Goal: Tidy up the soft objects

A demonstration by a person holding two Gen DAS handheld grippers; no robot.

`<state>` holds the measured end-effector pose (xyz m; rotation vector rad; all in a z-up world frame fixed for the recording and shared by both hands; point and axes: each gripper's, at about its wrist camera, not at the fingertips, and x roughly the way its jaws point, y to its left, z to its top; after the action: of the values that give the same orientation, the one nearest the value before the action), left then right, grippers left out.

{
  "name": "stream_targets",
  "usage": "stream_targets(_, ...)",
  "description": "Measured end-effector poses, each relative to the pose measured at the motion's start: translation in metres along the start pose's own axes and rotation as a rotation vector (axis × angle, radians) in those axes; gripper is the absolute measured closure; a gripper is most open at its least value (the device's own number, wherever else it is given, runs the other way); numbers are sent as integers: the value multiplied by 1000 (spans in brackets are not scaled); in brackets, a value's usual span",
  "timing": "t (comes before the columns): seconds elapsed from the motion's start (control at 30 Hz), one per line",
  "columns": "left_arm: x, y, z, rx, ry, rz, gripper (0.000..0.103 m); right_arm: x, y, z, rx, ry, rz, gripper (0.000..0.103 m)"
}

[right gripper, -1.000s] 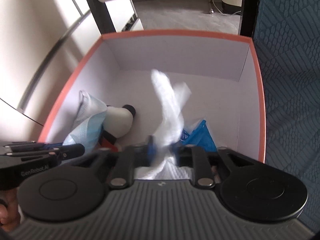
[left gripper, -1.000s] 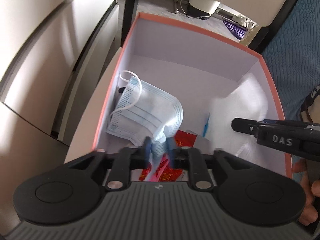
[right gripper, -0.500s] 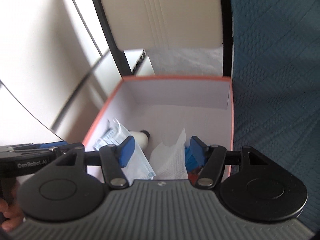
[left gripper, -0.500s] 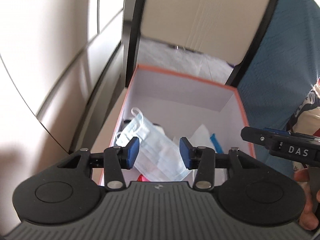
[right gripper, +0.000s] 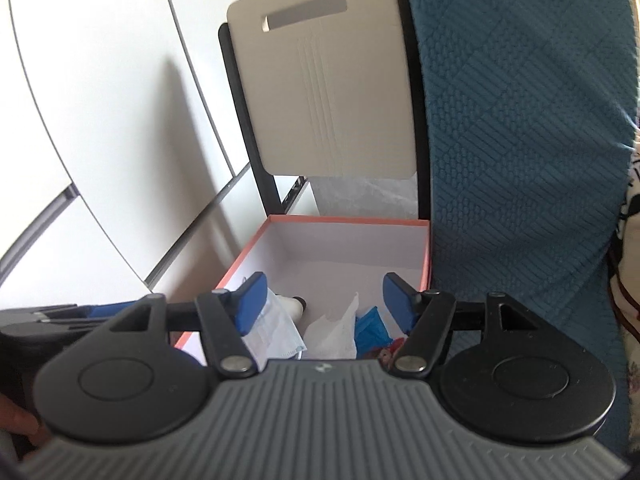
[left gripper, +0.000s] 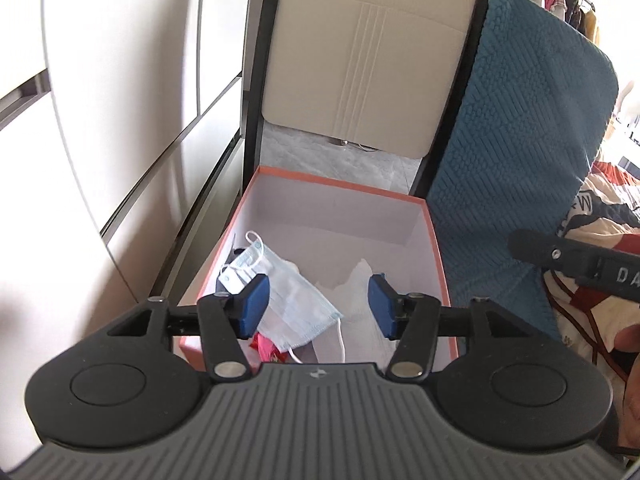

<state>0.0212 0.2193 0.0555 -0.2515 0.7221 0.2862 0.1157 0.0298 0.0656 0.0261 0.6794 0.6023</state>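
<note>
Soft objects are the business here, and most of those in sight lie in the orange-rimmed box (left gripper: 436, 248), white inside, that stands between the pale cabinet doors (left gripper: 120, 80) on the left and the teal quilted panel (left gripper: 520, 140) on the right. A cream chair back (left gripper: 368, 60) rises at the far side.

Inside the box, near its left wall, a blue face mask (left gripper: 296, 300) lies spread flat with its white ear loops curling off both ends. To its right a white tissue or cloth (right gripper: 336, 330) stands crumpled in a peak, and right of that sits a blue wrapper (right gripper: 370, 326). A white bottle with a dark cap (right gripper: 294, 304) shows just behind the mask, and something red (left gripper: 266, 346) peeps out under the mask's near edge.

All of this looks light and limp; I judge none of it fragile. The mask would drape from whatever point is pinched, so its pleated middle or a folded edge seems the surest hold, since a loop alone would let it swing. The tissue would crush easily and is best taken at its raised peak.

The left gripper (left gripper: 316, 308) and right gripper (right gripper: 324, 304) both hang above the near rim; their jaws have just been opening and stand apart, with nothing between the blue pads.
</note>
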Motion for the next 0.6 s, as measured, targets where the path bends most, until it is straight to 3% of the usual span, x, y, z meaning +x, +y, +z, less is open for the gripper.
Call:
stream_targets(0.1, -13, -5, -12, -6, -20, 18, 24, -12, -4, -10, -8, -12, 4, 34)
stream_targets(0.3, -37, -9, -30, -9, -102, 49, 5, -35, -12, -32, -39, -26, -3, 33)
stream_targets(0.37, -39, -10, -37, -18, -119, 75, 4, -41, -15, -39, -33, -44, -3, 25)
stream_targets(0.4, -40, -11, -40, -26, -114, 76, 4, -43, -19, -43, -27, -53, -1, 16)
stream_targets(0.6, -48, -26, -63, -17, -113, 47, 2, -55, -38, -67, -1, -39, -21, 16)
